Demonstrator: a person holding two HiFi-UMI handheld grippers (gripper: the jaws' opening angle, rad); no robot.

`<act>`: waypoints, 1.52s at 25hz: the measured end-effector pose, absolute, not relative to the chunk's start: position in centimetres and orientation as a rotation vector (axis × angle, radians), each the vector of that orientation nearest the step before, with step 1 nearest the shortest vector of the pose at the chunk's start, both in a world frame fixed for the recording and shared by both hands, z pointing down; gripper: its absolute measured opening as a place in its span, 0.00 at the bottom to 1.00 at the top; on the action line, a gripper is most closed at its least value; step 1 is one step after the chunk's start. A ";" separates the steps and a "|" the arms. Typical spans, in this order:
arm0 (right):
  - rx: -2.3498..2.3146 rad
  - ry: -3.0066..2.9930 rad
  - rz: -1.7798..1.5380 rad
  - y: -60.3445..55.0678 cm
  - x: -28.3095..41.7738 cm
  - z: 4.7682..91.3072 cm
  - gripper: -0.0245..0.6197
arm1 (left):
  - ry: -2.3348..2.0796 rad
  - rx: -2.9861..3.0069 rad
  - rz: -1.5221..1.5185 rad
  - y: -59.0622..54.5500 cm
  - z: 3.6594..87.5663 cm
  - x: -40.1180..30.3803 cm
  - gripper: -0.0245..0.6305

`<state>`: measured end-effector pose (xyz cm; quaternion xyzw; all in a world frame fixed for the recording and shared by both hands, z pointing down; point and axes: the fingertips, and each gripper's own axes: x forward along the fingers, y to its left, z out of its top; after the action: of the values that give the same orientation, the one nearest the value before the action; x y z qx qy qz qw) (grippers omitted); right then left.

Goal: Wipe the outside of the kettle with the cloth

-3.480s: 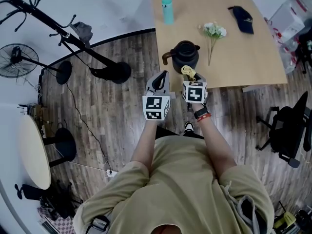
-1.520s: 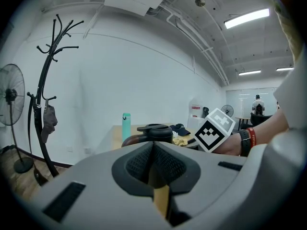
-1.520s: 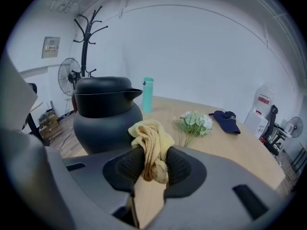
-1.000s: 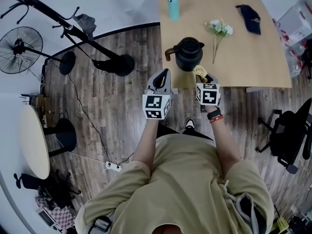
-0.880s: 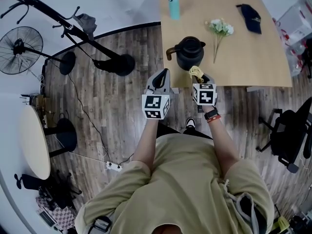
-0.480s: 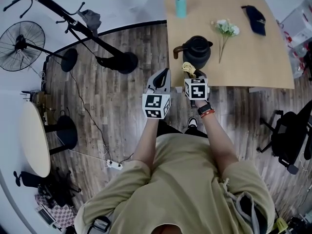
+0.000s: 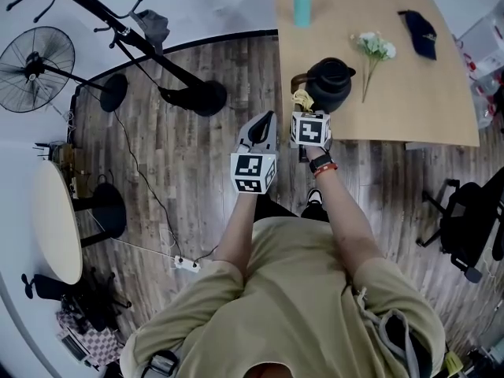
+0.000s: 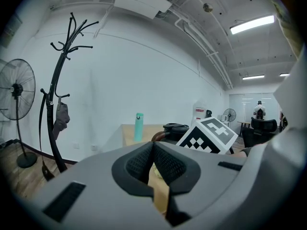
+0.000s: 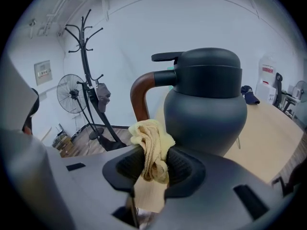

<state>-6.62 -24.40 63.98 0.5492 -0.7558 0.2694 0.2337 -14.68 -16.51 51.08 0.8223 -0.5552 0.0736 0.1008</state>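
At table [image 7: 425, 101] edge, cloth [image 9: 152, 147] is being clamped by right tool [image 9: 154, 166] beside kettle [image 9: 206, 104], contact unclear; left tool [image 8: 153, 164] being held closed.

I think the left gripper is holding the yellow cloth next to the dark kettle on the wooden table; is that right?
Not quite: it is the right gripper that holds the yellow cloth next to the dark kettle on the wooden table, as the right gripper view shows. The left gripper has its jaws together on nothing.
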 end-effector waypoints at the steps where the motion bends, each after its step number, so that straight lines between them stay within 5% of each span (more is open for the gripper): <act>1: 1.520 -2.064 0.746 -24.6 -6.7 64.1 0.24 | -1.642 2.428 0.217 -16.6 51.1 -14.9 0.07; 38: 1.520 -2.043 0.848 -22.3 -2.2 65.0 0.24 | -1.588 2.454 0.250 -17.1 51.7 -11.3 0.07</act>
<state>-2.21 -22.34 65.00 0.5516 -0.7413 0.3079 0.2267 -11.34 -17.08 51.67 0.8320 -0.5383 0.0847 0.1039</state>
